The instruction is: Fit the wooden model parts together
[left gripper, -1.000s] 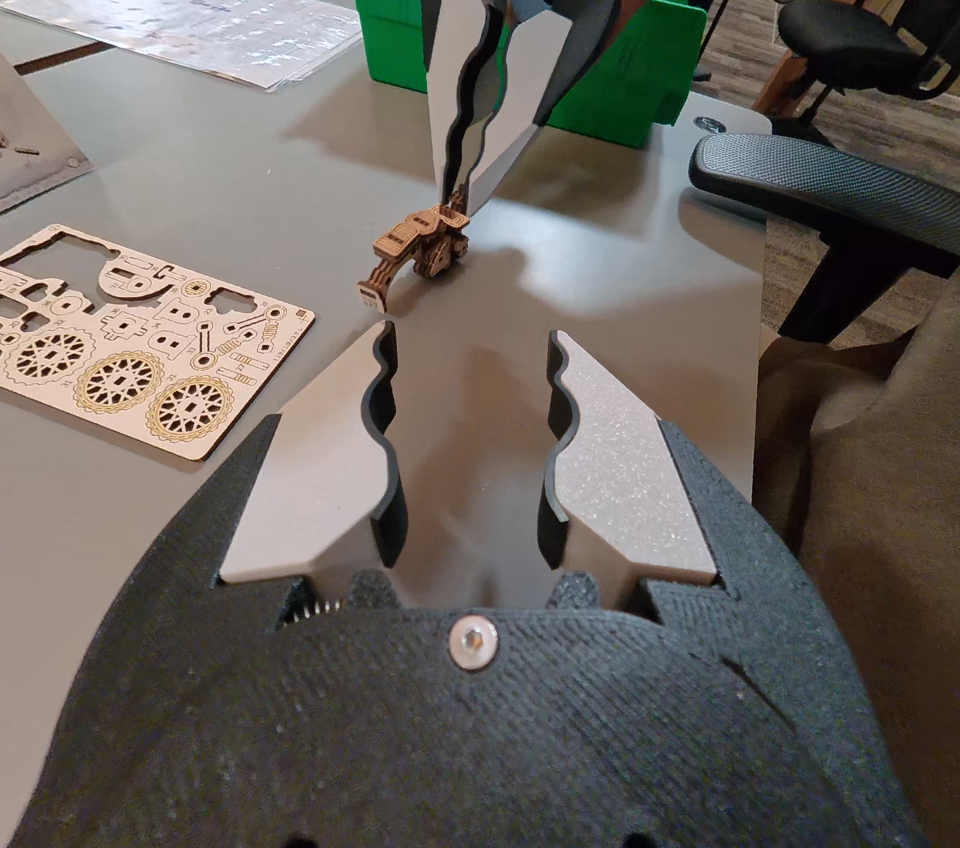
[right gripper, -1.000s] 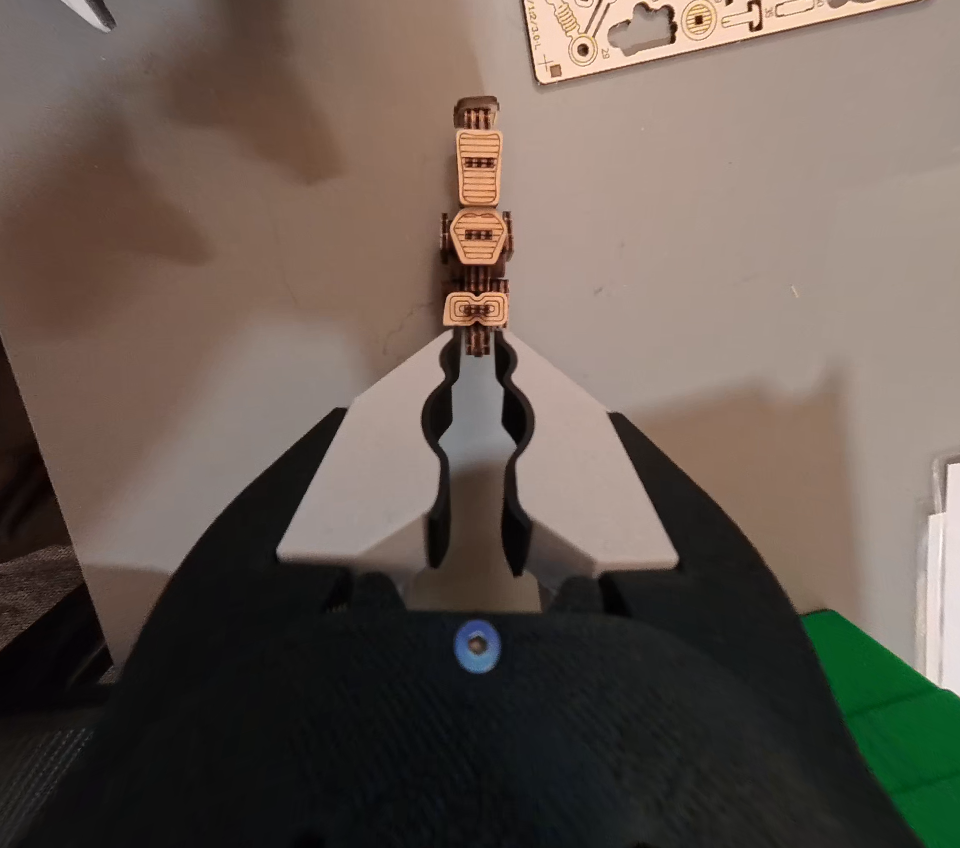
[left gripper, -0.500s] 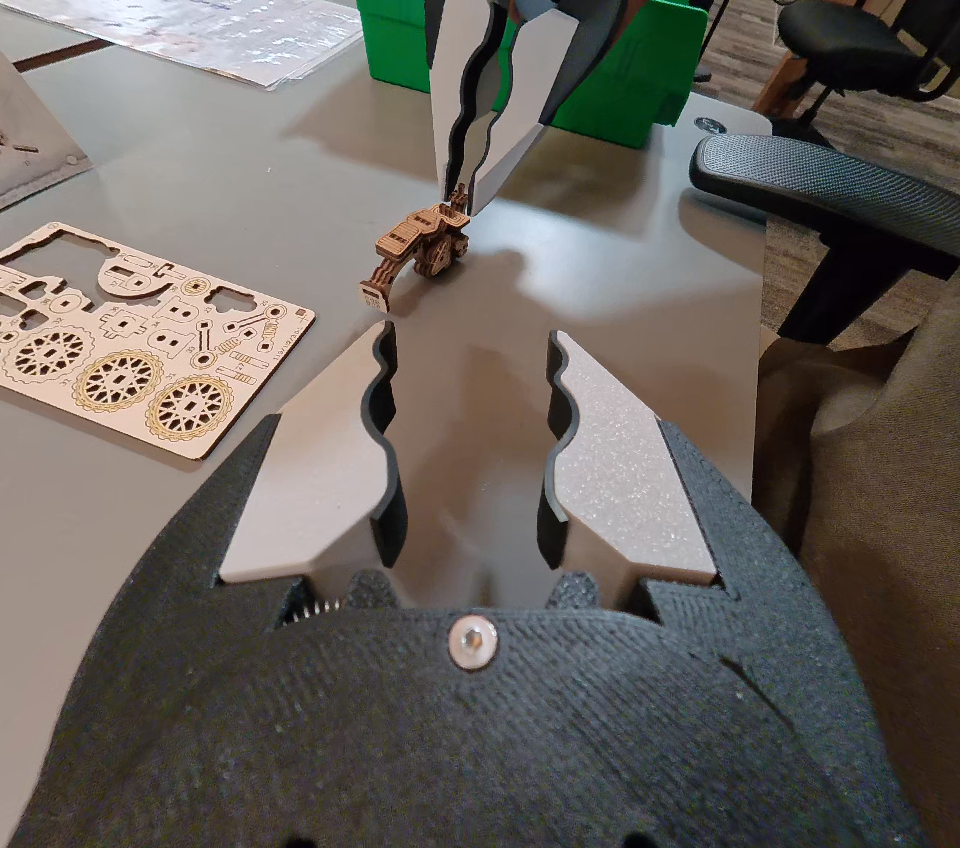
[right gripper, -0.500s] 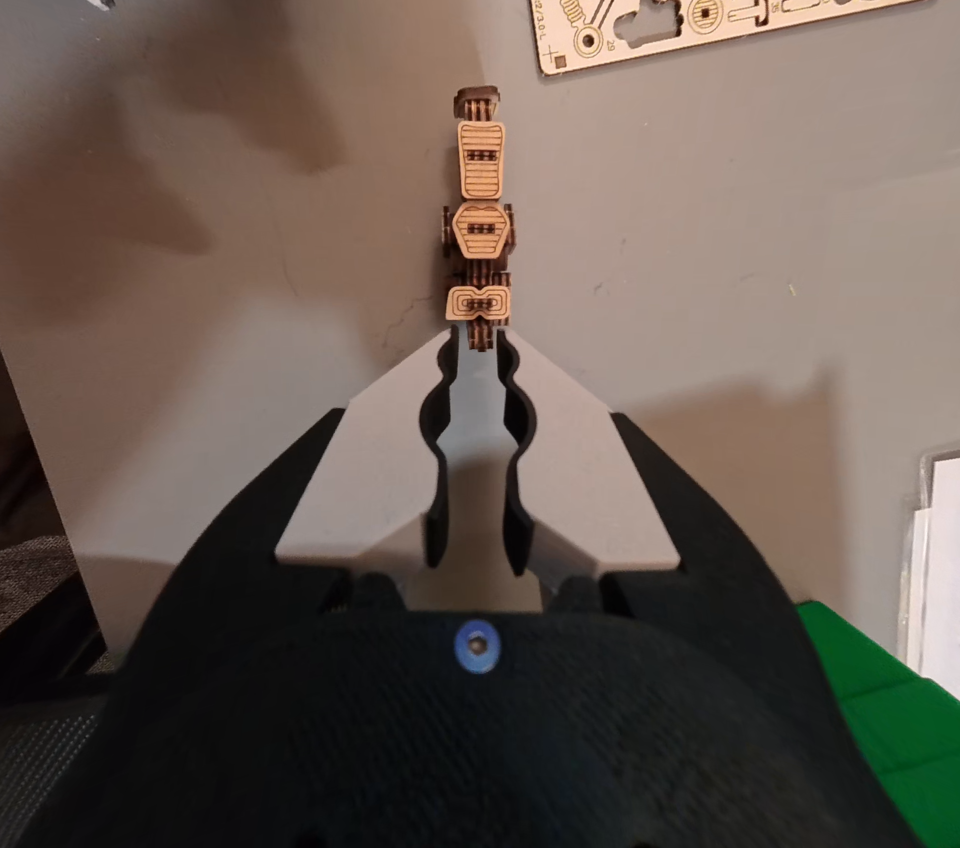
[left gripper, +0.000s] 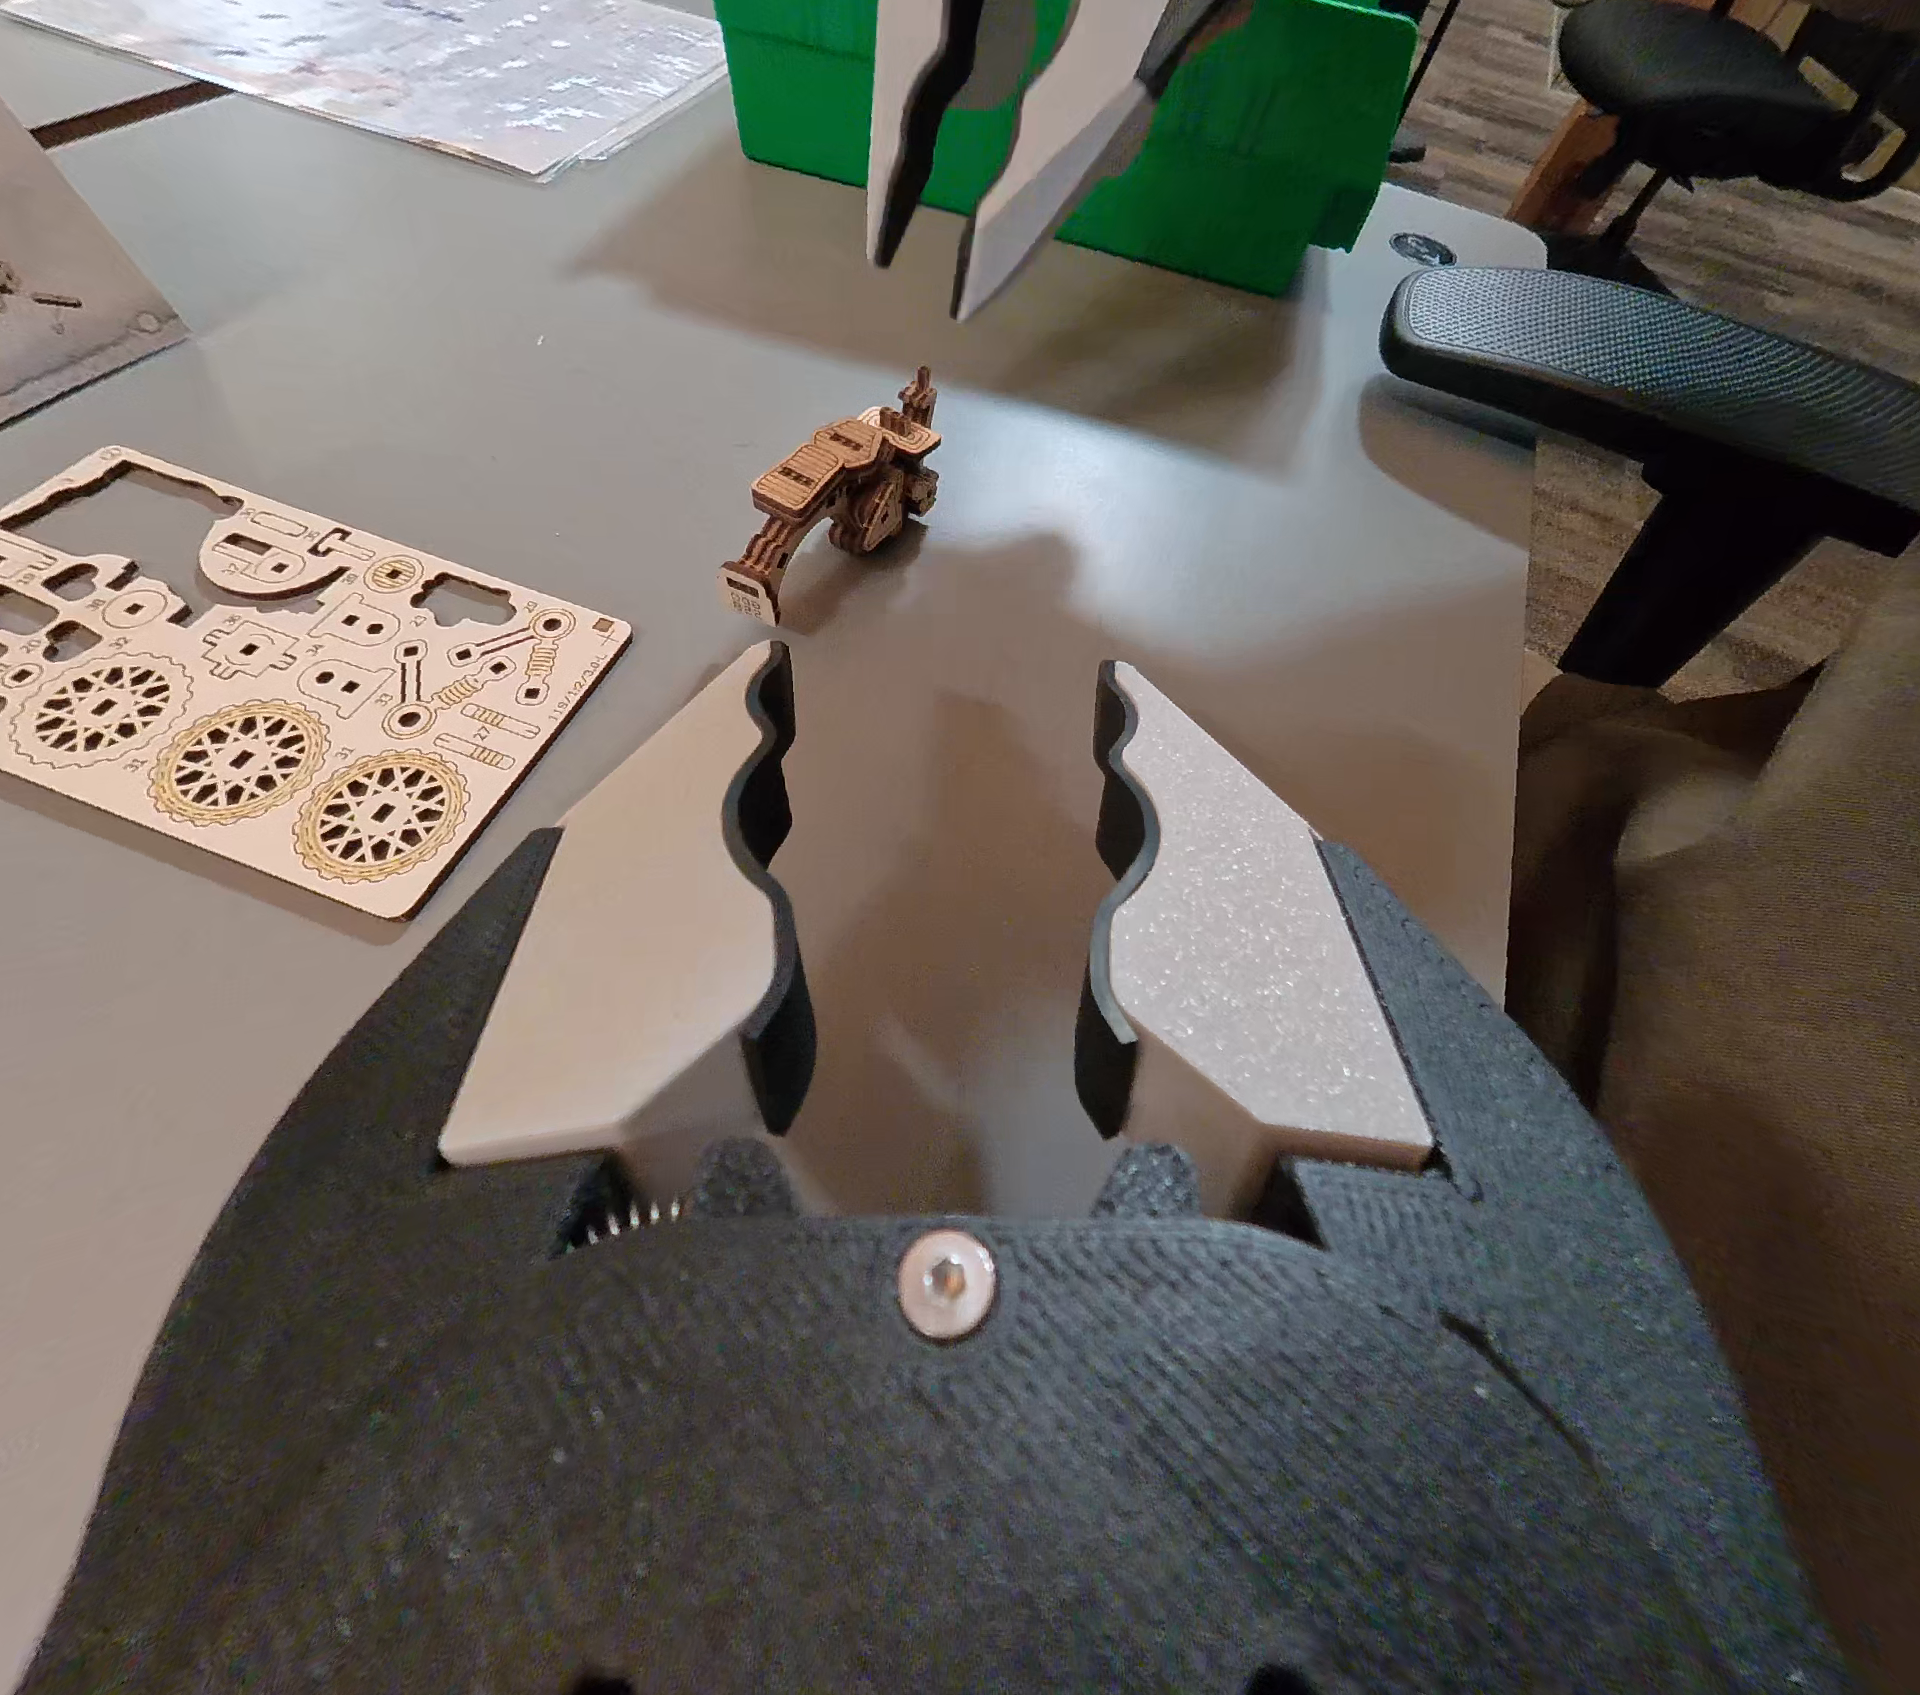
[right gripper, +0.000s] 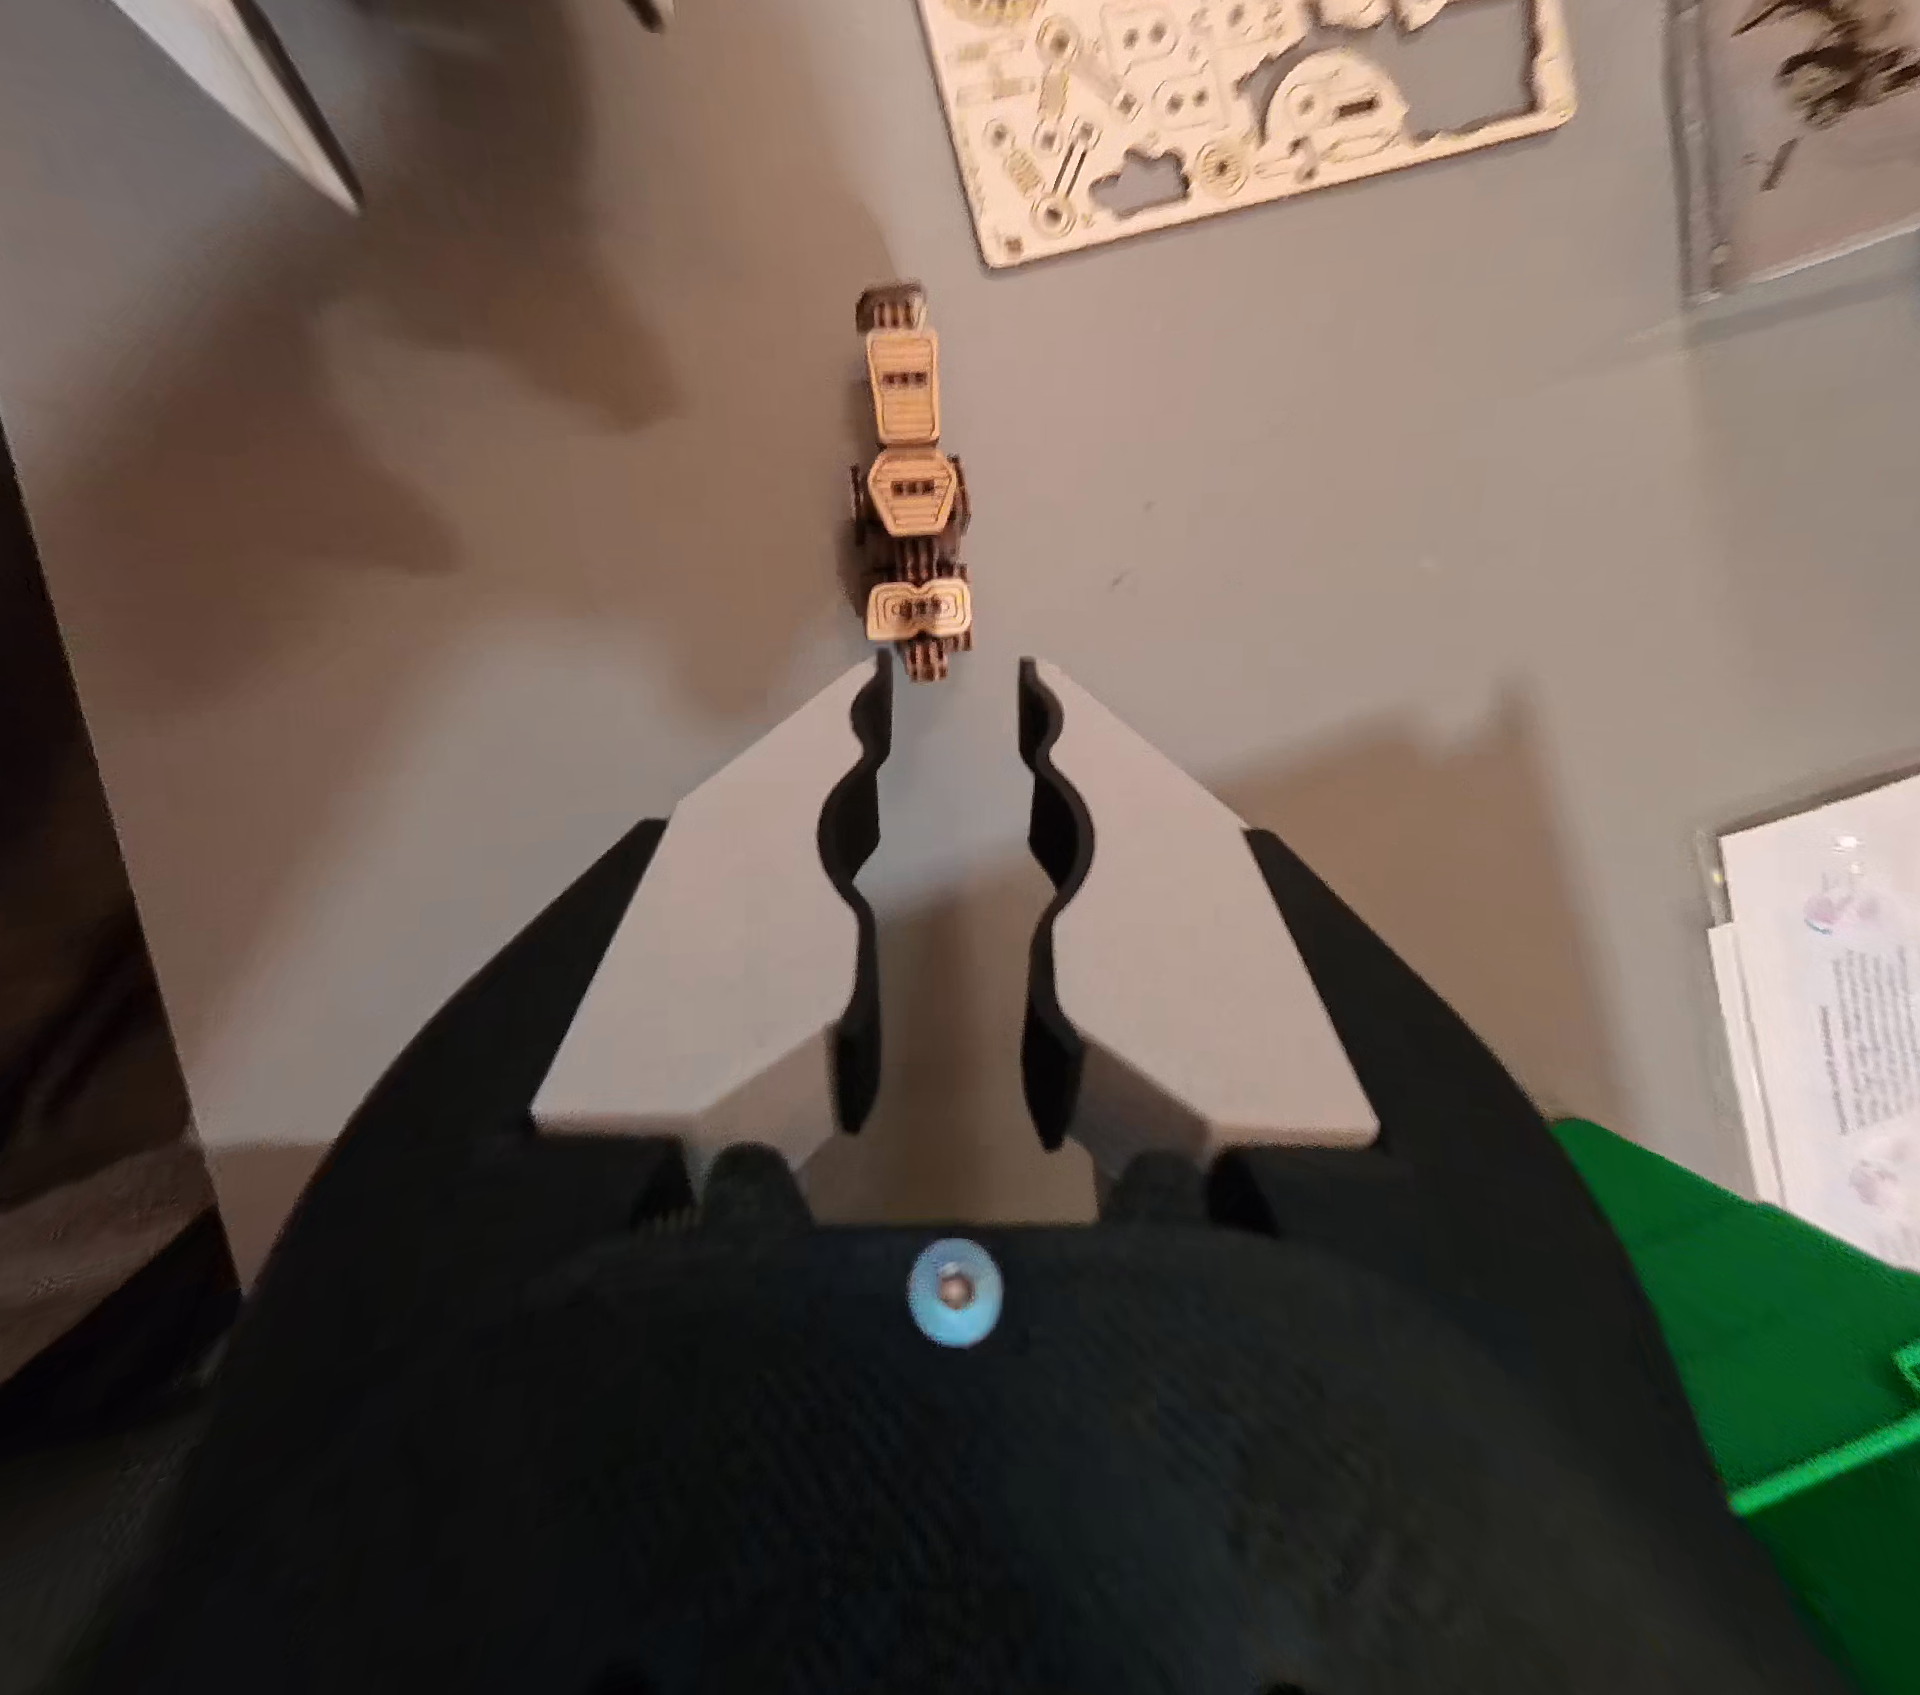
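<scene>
Nearest in the left wrist view, the left gripper (left gripper: 943, 679), black-bodied with grey wavy-edged fingers, is hovering over the grey table (left gripper: 1195, 606) with its fingers spread wide apart and nothing between them. Just beyond its fingertips, the small brown assembled wooden model piece (left gripper: 831, 502) is sitting on the table, touched by neither gripper. Its long axis is running diagonally from near-left to far-right in this view: the curved, arched end with a small pale tag is pointing toward the left gripper, and the blockier end with a short upright peg is pointing away. To the left of it, the pale flat laser-cut wooden parts sheet (left gripper: 260, 689), with spoked wheels and partly emptied cut-outs, is lying flat on the table. Above and beyond the model, the right gripper (left gripper: 925, 284) is hanging in the air with its fingers parted by a modest gap, clear of the peg and gripping nothing. In the right wrist view, the right gripper (right gripper: 954, 671) is showing the same gap, with the model piece (right gripper: 912, 492) stretching lengthwise straight away from its tips. Farther back, a green plastic bin (left gripper: 1039, 76) is standing on the table, with clear-sleeved paper sheets (left gripper: 395, 35) to its left.
</scene>
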{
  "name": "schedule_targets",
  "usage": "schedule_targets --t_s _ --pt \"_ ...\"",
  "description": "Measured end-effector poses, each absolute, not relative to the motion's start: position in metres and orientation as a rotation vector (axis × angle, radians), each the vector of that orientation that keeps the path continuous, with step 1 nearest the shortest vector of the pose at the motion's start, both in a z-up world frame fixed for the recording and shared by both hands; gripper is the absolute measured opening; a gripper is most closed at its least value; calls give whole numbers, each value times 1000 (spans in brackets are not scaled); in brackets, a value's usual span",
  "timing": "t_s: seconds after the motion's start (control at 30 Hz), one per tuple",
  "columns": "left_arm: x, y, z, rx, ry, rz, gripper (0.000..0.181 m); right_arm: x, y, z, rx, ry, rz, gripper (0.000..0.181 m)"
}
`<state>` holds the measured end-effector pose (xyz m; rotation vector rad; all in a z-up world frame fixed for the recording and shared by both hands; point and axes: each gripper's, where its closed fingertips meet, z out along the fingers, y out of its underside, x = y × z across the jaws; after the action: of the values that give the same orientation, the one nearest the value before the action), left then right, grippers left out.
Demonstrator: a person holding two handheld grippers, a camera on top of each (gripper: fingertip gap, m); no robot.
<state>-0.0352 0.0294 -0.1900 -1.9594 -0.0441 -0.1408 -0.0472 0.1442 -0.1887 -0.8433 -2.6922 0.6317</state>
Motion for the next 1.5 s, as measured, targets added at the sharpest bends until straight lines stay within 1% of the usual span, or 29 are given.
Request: schedule_targets --t_s 0.03,0.1,0.13,0.33,0.43,0.57,0.6,0.7,0.77,0.87,0.93,1.07,1.13,1.23,1.37,1.5 --pt "-35 29 -190 -1960 -42 -141 56 -49 142 -181 -858 -2645 684 22" --pt "-30 28 -192 -1970 -25 -177 47 -55 136 -166 -885 -2524 818 21" --pt "-29 28 -193 -1979 -37 -195 47 -58 134 -160 -902 -2449 895 19" --pt "-35 28 -192 -1967 -103 -213 46 -60 109 -143 -1047 -2048 1438 25" --pt "-43 25 -190 -1945 -141 -214 42 -50 100 -145 -1080 -1949 1549 28" --pt "-46 24 -183 -1893 -149 -247 19 -39 91 -148 -1111 -1860 1615 31" --pt "-46 24 -182 -1885 -151 -262 17 -37 88 -148 -1118 -1846 1637 32" --pt "-48 24 -183 -1882 -179 -298 20 -34 83 -146 -1105 -1841 1682 33" --pt "-52 24 -184 -1884 -212 -313 29 -34 79 -152 -1092 -1883 1669 32" --pt "-56 23 -185 -1878 -252 -341 29 -34 76 -163 -1072 -1954 1612 31" --pt "-59 23 -185 -1868 -276 -363 23 -34 74 -166 -1044 -1981 1581 30" --pt "-63 23 -183 -1834 -317 -419 1 -33 72 -171 -997 -2021 1522 30" --pt "-65 23 -181 -1809 -335 -444 0 -33 72 -174 -980 -2038 1492 29" --pt "-67 23 -179 -1794 -342 -448 0 -27 68 -176 -970 -2085 1500 16" --pt "-71 23 -175 -1798 -320 -336 0 -22 63 -169 -963 -2083 1584 0" --pt "-66 24 -170 -1789 -241 -236 0 -28 72 -170 -970 -2048 1524 0"
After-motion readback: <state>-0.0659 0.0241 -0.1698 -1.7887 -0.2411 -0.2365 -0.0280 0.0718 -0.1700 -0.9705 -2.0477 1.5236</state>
